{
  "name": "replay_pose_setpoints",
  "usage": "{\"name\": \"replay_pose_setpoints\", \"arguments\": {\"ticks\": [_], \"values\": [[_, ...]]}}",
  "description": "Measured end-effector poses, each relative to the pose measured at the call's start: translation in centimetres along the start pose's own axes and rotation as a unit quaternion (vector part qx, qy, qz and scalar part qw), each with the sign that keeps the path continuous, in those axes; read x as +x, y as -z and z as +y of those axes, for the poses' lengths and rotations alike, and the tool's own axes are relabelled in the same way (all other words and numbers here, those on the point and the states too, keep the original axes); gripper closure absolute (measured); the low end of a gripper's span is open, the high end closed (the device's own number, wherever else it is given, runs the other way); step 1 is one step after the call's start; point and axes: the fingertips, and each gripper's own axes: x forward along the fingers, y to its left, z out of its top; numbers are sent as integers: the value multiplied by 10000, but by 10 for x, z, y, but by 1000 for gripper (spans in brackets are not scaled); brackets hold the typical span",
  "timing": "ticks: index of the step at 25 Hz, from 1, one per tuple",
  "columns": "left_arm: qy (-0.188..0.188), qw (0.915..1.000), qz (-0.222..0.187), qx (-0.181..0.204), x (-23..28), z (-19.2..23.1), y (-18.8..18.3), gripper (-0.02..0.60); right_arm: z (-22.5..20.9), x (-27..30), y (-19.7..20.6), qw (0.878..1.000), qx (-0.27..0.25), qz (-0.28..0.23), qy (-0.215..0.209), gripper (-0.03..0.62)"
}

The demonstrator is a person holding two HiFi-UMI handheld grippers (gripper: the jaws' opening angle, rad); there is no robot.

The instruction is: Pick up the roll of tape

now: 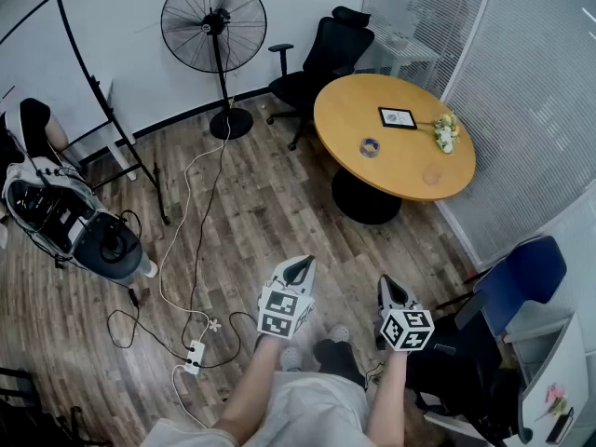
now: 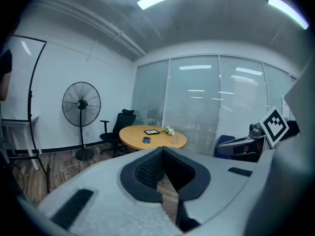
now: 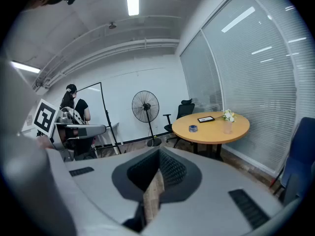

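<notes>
The left gripper [image 1: 299,263] and right gripper [image 1: 387,287] are shut tight and hold nothing. The tape [image 1: 370,147] sits far ahead on the table [image 1: 410,170]. It looks light and stiff, so pinch its ring wall.

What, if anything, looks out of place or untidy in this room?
Only the cables stand out: they sprawl in loose loops over the wooden floor between the pedestal fan and the power strip, likely a trip hazard.

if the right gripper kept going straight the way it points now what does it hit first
Likely the wooden floor, short of the round table's black base: the right gripper tilts slightly down and nothing stands between. Depth is uncertain.
</notes>
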Motion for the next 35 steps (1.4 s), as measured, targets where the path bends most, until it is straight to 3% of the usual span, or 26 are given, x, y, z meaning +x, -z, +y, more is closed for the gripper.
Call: {"name": "replay_pose_setpoints", "arguments": {"ticks": [7,14,23,35], "values": [[27,9997,192,120,-10,18,-2,572,32,17,-2,9998,-162,41,-81,599],[56,9988,395,268,11,17,-10,572,29,25,-12,9997,-208,146,-65,597],[198,9985,479,167,36,15,0,572,-1,40,-15,10000,25,36,-78,595],[98,9990,327,291,135,48,-50,571,-62,115,-62,9998,96,-77,-147,594]]}}
